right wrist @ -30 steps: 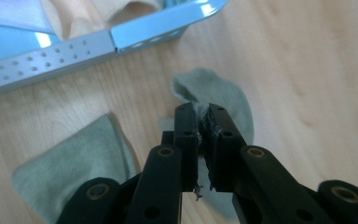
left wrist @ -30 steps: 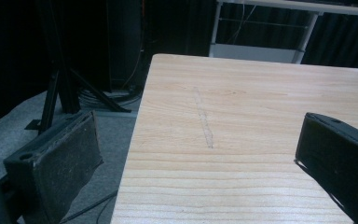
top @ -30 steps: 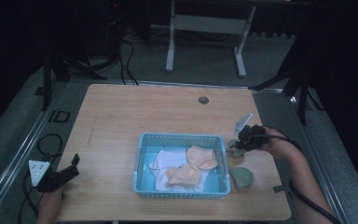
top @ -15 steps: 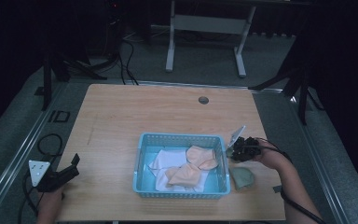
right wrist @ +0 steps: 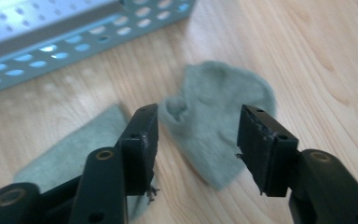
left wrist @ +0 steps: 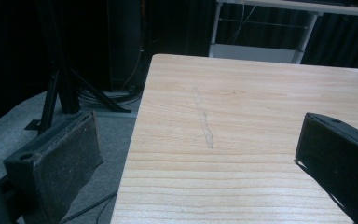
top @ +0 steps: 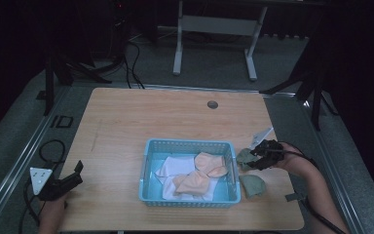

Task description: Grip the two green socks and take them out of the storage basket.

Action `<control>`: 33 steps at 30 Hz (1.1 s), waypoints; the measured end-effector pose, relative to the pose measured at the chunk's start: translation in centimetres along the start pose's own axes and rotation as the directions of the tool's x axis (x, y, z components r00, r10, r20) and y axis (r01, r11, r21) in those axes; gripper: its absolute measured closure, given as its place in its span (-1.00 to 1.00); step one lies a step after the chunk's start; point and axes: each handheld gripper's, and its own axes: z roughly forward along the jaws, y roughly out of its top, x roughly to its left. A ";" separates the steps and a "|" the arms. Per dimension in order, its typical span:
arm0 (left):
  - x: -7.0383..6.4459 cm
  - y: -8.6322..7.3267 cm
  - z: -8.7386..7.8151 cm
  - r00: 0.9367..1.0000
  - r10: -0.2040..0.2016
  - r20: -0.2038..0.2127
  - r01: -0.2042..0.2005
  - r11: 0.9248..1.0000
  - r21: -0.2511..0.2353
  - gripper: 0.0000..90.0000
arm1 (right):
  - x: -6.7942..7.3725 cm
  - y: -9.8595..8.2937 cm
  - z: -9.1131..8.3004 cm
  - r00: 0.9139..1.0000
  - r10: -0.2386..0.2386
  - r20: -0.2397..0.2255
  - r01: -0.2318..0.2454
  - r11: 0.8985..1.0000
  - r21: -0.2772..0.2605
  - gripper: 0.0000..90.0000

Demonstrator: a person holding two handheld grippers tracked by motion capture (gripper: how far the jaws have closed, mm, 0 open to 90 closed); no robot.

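The right gripper [top: 258, 155] is hovering just to the right of the blue perforated basket [top: 191, 145], its jaws standing apart over a grey-green sock [right wrist: 219, 126] that is lying flat on the wooden table [top: 141, 117]. In the right gripper view the sock is showing between the two open jaws, with nothing pinched, and a second grey-green sock [right wrist: 70, 149] is lying partly under the left-hand jaw. In the high view one sock [top: 244, 157] is sitting beside the basket's right wall, right at the gripper's tips, while the other [top: 253, 185] is lying nearer the person, close to the basket's front right corner.

The basket is holding a loose heap of socks: white socks [top: 175, 168] are spreading across its left and middle, and peach-coloured socks [top: 209, 165] are lying on top toward the right and front. All of them are sitting inside the walls.

The left gripper [top: 70, 176] is resting at the table's near left corner, well apart from the basket. In the left gripper view its jaws are standing wide apart with bare table between them.
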 end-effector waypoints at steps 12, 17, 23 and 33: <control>0.0 0.0 0.0 1.000 -0.001 0.001 0.001 1.000 0.000 -0.99 | -0.4 -4.9 0.3 0.975 0.219 0.018 -0.217 0.972 -0.094 -0.71; 0.0 0.0 0.0 1.000 -0.001 0.001 0.001 1.000 -0.001 -0.99 | -0.4 -7.2 0.7 0.943 0.326 0.074 -0.309 0.934 -0.177 -0.77; 0.0 0.0 0.0 1.000 0.000 0.002 0.000 1.000 -0.002 -0.99 | -0.3 -9.8 1.1 0.858 0.496 0.131 -0.444 0.846 -0.296 -0.77; 0.0 0.0 -0.1 1.000 -0.001 0.002 0.001 1.000 -0.004 -0.99 | 0.9 -11.8 0.9 0.689 0.689 0.225 -0.544 0.696 -0.467 -0.76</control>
